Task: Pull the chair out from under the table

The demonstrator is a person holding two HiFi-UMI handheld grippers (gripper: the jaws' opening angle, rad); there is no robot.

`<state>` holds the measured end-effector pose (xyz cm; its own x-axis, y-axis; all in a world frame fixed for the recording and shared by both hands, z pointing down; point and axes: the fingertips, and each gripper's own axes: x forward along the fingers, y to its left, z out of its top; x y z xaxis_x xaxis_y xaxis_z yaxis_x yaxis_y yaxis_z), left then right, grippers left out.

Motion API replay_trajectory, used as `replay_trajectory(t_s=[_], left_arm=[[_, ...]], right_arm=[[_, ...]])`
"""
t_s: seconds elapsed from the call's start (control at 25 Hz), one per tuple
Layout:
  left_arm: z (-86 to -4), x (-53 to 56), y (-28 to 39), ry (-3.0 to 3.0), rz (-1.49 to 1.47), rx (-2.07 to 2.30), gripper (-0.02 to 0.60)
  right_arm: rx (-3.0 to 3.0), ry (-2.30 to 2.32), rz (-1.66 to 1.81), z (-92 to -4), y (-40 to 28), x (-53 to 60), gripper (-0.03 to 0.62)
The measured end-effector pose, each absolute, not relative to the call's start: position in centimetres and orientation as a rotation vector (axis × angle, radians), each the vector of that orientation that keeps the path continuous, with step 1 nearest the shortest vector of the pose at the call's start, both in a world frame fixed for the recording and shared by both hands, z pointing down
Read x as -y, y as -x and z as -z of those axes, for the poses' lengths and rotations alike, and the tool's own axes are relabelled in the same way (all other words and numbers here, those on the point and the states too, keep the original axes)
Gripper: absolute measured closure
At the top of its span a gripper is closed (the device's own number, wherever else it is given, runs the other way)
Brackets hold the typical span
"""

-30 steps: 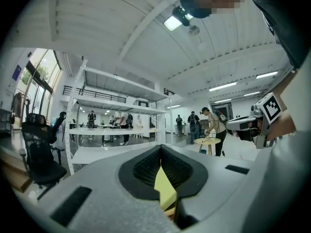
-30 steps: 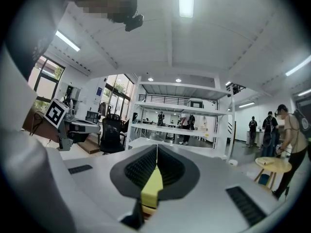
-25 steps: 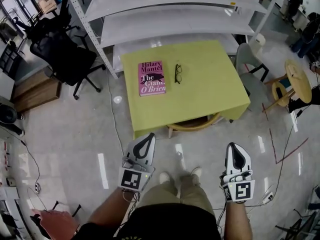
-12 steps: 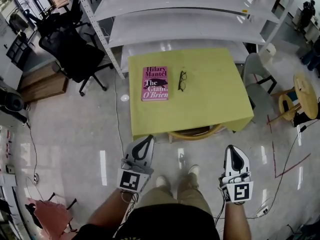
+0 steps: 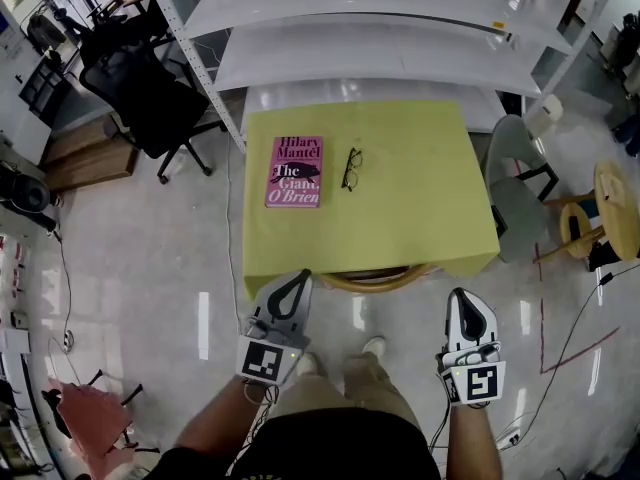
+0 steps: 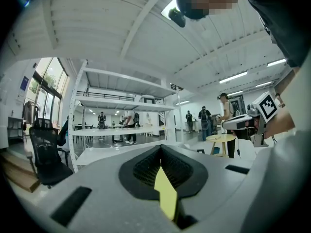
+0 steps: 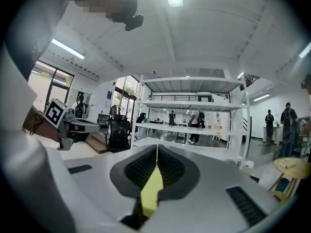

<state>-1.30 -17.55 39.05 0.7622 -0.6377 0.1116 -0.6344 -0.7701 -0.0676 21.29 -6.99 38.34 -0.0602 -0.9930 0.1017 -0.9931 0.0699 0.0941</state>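
Note:
A wooden chair [image 5: 375, 279] is tucked under the yellow-green table [image 5: 420, 208]; only its curved back rail shows at the table's near edge. My left gripper [image 5: 297, 277] is shut and empty, its tip close to the table's near left corner, left of the chair rail. My right gripper [image 5: 470, 296] is shut and empty, a little nearer me than the table's near right corner. In the left gripper view the left gripper [image 6: 161, 149] shows its jaws together, and in the right gripper view the right gripper [image 7: 157, 147] does too; both look level toward the shelving.
A pink book [image 5: 294, 171] and black glasses [image 5: 352, 167] lie on the table. White shelving [image 5: 370, 38] stands behind it. A black office chair [image 5: 140, 93] is at far left, a grey chair [image 5: 520, 183] and a round wooden stool [image 5: 612, 198] at right. Cables [image 5: 565, 353] trail on the floor.
The table and chair have drawn closer to me in the head view; both grippers have advanced toward the table's near edge, still shut.

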Motion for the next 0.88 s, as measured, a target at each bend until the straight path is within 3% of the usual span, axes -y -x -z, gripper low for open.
replay_trajectory(t_s=[0.36,0.88], left_arm=[[-40.3,18.4,-2.4,2.892,0.245,-1.168,0.572],[-42.5,18.7,-2.5,2.852,0.367,-1.247,0.572]], right_arm=[[2.296,-1.937,-0.019,-39.6,-25.0,9.9,0.582],[2.387,-1.817,-0.076,-42.1,-25.0,13.3,0.582]])
